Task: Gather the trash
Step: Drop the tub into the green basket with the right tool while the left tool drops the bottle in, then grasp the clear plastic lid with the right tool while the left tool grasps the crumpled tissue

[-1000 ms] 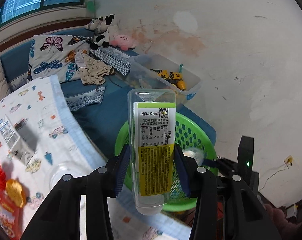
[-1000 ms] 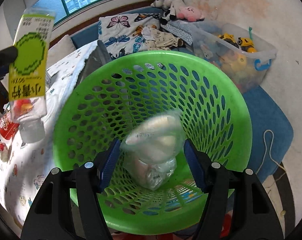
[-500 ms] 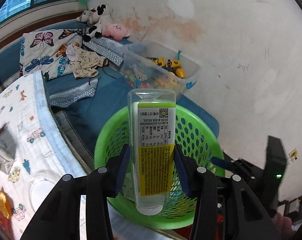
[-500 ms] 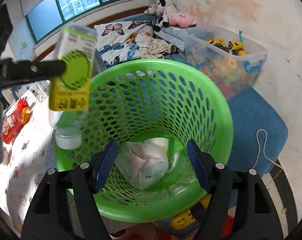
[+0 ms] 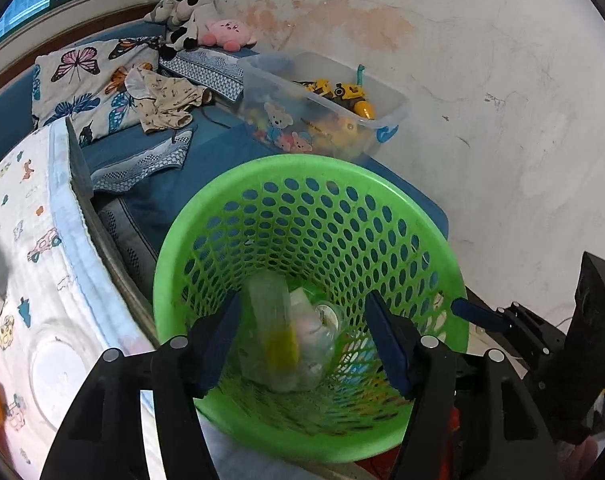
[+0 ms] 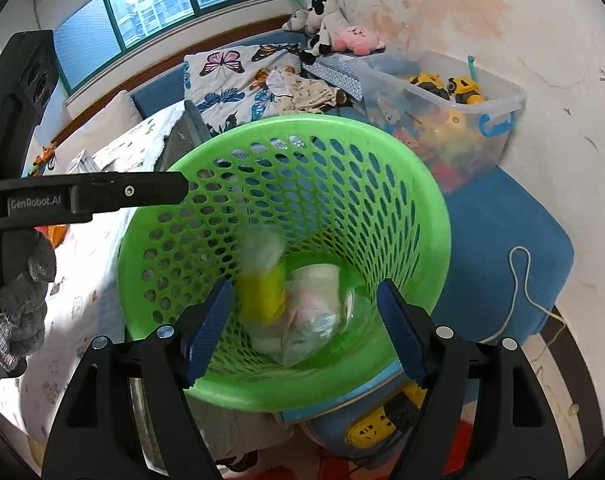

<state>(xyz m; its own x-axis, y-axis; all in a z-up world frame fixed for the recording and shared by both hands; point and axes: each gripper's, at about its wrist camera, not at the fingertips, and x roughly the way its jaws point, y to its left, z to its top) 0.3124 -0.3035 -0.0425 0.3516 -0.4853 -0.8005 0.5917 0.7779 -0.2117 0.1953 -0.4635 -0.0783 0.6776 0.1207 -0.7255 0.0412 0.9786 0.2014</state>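
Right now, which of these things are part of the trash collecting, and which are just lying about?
Part of the job:
green basket
bottle
crumpled wrapper
left gripper
right gripper

Just lying about:
toy box
butterfly pillow
stuffed toys

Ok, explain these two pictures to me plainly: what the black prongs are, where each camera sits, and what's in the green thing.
No robot here: a person holds a handheld gripper in each hand, with a camera on each looking along its jaws. One picture comes from the left gripper, the other from the right gripper. Both have their jaws open and hold nothing. Both look down into a green basket beside a cloth-covered table. Inside is a blurred bottle with a yellow label, apparently falling or just landed, next to a crumpled plastic bag. In the right view, the left gripper's arm crosses above the basket rim.
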